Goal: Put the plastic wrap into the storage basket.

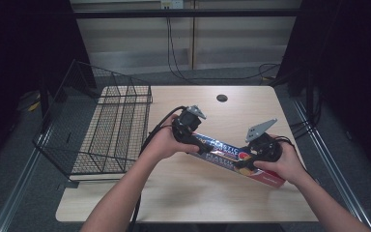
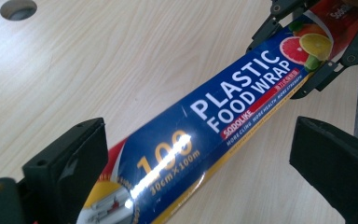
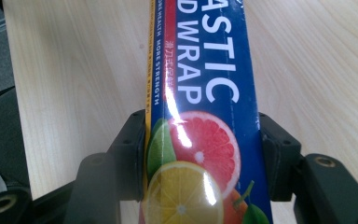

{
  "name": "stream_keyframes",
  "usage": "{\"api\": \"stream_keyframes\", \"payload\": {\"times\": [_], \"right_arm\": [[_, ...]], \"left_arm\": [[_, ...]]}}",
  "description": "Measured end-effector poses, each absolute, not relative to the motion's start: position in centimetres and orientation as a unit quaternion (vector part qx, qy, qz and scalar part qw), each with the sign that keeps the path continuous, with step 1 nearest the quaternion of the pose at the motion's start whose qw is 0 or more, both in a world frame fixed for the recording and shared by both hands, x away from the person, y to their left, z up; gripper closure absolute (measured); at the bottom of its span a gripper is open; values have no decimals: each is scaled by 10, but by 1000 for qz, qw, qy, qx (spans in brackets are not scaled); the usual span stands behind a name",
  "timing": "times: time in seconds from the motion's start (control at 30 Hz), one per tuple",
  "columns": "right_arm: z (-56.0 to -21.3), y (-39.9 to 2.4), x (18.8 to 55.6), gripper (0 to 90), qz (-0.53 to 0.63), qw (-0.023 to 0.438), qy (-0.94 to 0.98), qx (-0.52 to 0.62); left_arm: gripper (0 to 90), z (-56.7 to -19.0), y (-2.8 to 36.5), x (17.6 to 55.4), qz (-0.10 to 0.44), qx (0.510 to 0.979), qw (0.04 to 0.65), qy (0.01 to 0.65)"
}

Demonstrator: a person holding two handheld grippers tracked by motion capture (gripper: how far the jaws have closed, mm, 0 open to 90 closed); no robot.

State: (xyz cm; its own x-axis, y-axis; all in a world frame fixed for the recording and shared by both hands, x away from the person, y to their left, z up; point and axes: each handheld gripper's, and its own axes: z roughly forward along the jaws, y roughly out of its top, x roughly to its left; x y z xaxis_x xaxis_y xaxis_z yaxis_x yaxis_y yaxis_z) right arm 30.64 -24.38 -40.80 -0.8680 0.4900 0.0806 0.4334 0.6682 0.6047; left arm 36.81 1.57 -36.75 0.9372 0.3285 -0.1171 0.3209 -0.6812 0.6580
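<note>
Black jaws of the right gripper [image 3: 200, 158] clamp the long blue cardboard box of plastic food wrap [image 3: 198, 93] from both sides, their pads pressed flat against its edges at the end printed with citrus slices. From the high view the box [image 1: 222, 151] runs slantwise between the two hands above the pale wooden table [image 1: 183, 193], the right gripper [image 1: 252, 159] holding its nearer, lower end. At the farther end the left gripper [image 2: 200, 163] stands with its jaws spread wide, the box [image 2: 223, 116] passing between them with clear gaps on both sides, so the pads are not pressing it. Off to the left, a black wire basket [image 1: 101, 130] sits on the table's left edge, well apart from the box. A small round hole [image 1: 221, 98] shows in the tabletop beyond the hands.
</note>
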Motion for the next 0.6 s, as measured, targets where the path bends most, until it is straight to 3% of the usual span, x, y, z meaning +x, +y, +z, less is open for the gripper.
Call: {"api": "stream_keyframes", "payload": {"times": [0.6], "right_arm": [[-397,-239,307,449,316,33,925,209]], "left_arm": [[73,-374,-12,365,-7,947,304,105]]}}
